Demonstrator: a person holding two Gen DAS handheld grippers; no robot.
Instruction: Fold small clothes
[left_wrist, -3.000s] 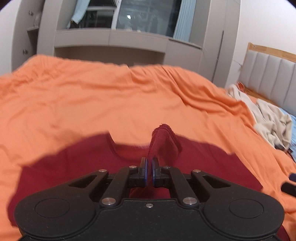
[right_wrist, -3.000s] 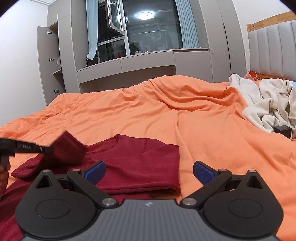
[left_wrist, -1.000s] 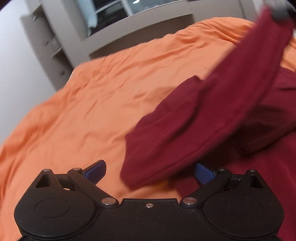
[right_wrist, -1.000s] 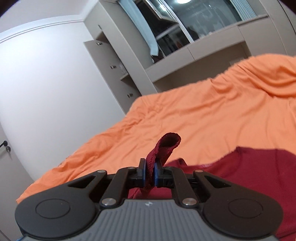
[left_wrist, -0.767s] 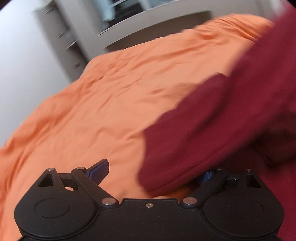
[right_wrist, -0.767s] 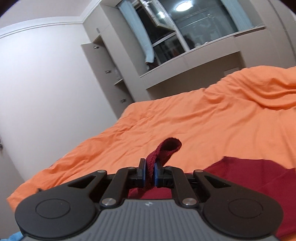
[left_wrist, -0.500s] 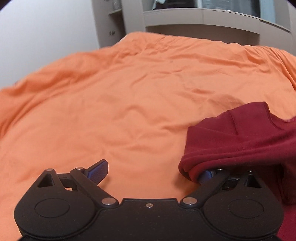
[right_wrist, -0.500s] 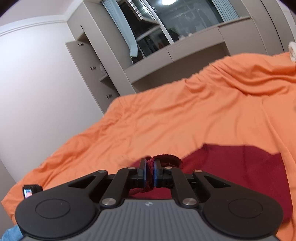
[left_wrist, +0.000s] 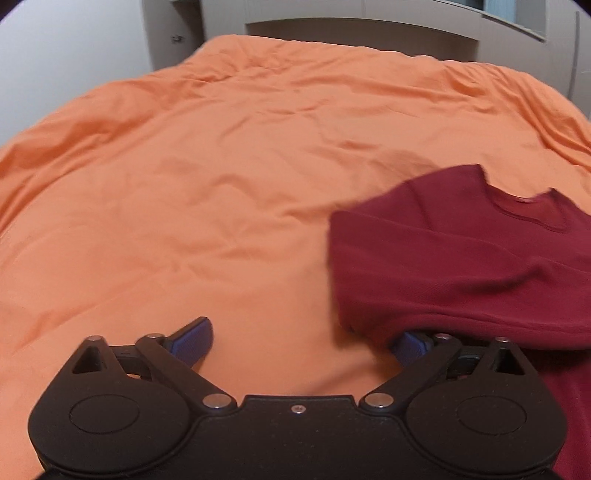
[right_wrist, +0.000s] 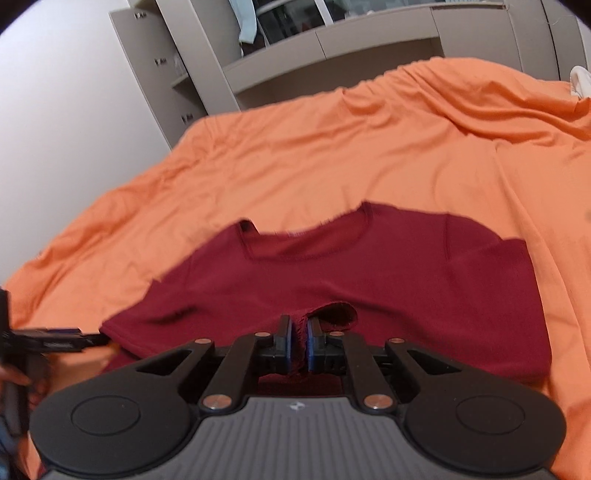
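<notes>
The shirt (right_wrist: 369, 280) lies on the bed (right_wrist: 332, 155), neckline toward the far cabinets (right_wrist: 369, 40), with the right hand-held gripper (right_wrist: 298, 345) over its near edge and the left hand-held gripper (left_wrist: 301, 338) at its left edge.

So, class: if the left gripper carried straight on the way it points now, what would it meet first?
Probably the orange bedcover: the open left gripper points down at bare cover, with the dark red shirt draped over only its right finger.

Each black tool (left_wrist: 301, 341) carries blue pads (left_wrist: 192, 338) and silver screws.
</notes>
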